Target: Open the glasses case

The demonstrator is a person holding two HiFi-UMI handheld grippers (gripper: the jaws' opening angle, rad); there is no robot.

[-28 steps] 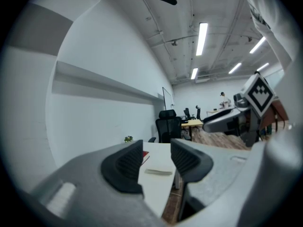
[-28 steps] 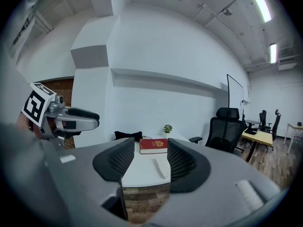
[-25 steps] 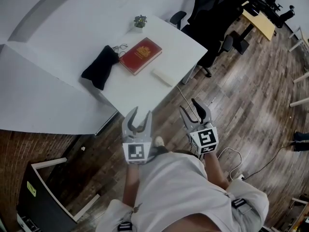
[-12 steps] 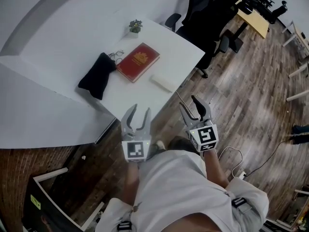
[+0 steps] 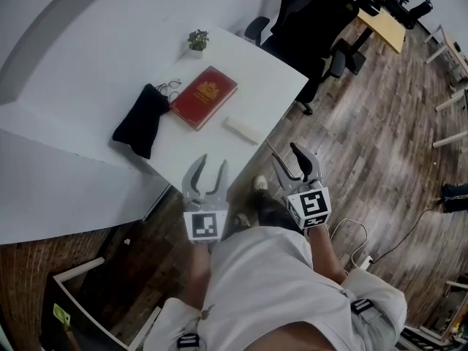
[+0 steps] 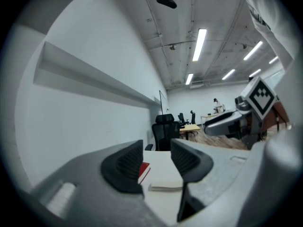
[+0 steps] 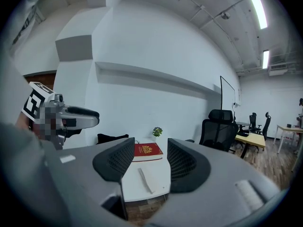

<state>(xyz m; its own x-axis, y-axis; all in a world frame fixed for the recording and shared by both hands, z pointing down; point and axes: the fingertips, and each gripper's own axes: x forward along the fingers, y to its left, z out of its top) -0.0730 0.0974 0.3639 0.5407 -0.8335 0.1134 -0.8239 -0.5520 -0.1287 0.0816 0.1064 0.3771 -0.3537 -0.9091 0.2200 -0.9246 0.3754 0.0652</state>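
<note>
**A:** Where is the case?

**B:** On the white counter [image 5: 256, 72], upper middle of the head view. I take the slim white oblong to be the case [image 5: 242, 129], though it is too small there to be sure. It lies flat and looks closed, near the counter's lower-right edge. It sits just below and to the right of the red book [image 5: 204, 97] without touching it.

**A:** And your tools?

**B:** Both are low in the centre of the frame, just below the counter's edge, with the wood floor [image 5: 380, 152] around them. They are well apart from the case. My left tool [image 5: 213, 161] has its jaws apart with nothing between the pads. Through the gap in its own view I see the case and a corner of the book, far off. My right tool [image 5: 285, 151] stands the same way, jaws apart and holding nothing. In its view the case shows in the gap at a distance, with the book behind it.

**A:** What else is on the counter?

**B:** A black pouch [image 5: 139, 121] lies left of the book. Glasses [image 5: 172, 86] lie between the pouch's upper end and the book. A small plant [image 5: 197, 41] stands at the corner above the book in the frame.

**A:** And beyond it?

**B:** Black chairs [image 5: 300, 20] at the upper right, beside the counter.
</note>
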